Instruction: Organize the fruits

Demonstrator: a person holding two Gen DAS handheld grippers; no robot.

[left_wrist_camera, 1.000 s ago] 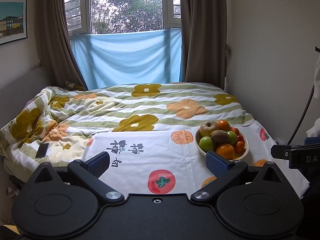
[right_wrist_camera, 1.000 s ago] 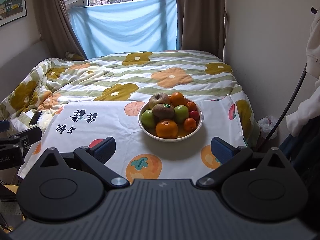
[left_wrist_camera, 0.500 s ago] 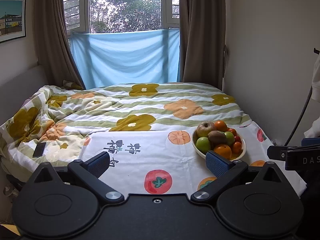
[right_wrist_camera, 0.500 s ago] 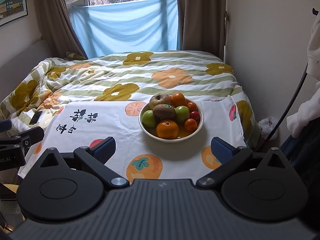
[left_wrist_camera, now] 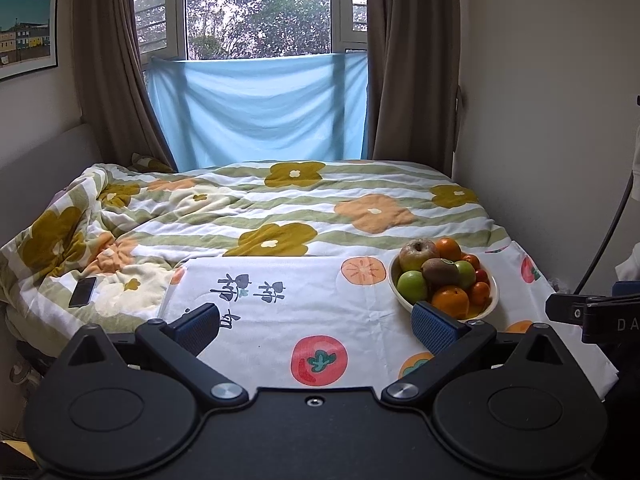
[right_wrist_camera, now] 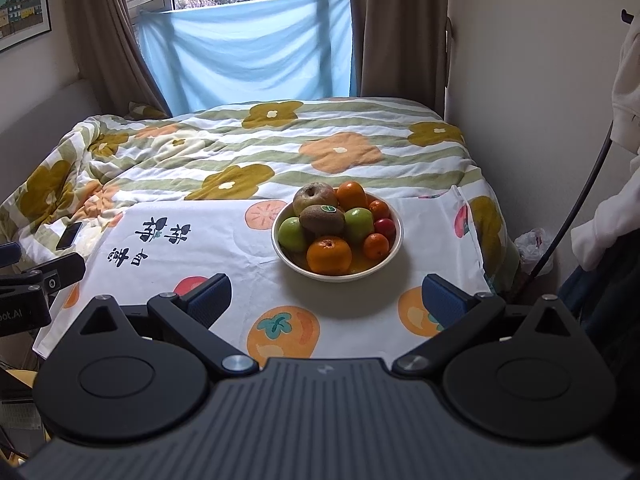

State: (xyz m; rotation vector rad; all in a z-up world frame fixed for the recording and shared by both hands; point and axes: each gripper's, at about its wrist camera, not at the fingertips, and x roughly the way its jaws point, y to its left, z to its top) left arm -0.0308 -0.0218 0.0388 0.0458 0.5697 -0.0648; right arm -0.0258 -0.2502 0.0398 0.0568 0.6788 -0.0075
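Observation:
A white bowl [right_wrist_camera: 394,240] heaped with fruit stands on a fruit-print cloth [right_wrist_camera: 248,256] on the bed. It holds a brown apple [right_wrist_camera: 314,197], a kiwi [right_wrist_camera: 322,218], green apples [right_wrist_camera: 292,234], oranges [right_wrist_camera: 329,255] and small red fruits [right_wrist_camera: 385,227]. The bowl also shows at the right in the left wrist view [left_wrist_camera: 494,294]. My right gripper [right_wrist_camera: 326,306] is open and empty, just in front of the bowl. My left gripper [left_wrist_camera: 316,326] is open and empty over the cloth, left of the bowl.
A flowered quilt [left_wrist_camera: 280,208] covers the bed behind the cloth. A dark phone [left_wrist_camera: 83,292] lies on the quilt at the left. A wall runs along the bed's right side. A plastic bag [right_wrist_camera: 534,246] lies on the floor at the right.
The left wrist view has tilted upward a little, so the bowl sits lower and nearer its right finger. The right gripper has barely moved. Both stay open.

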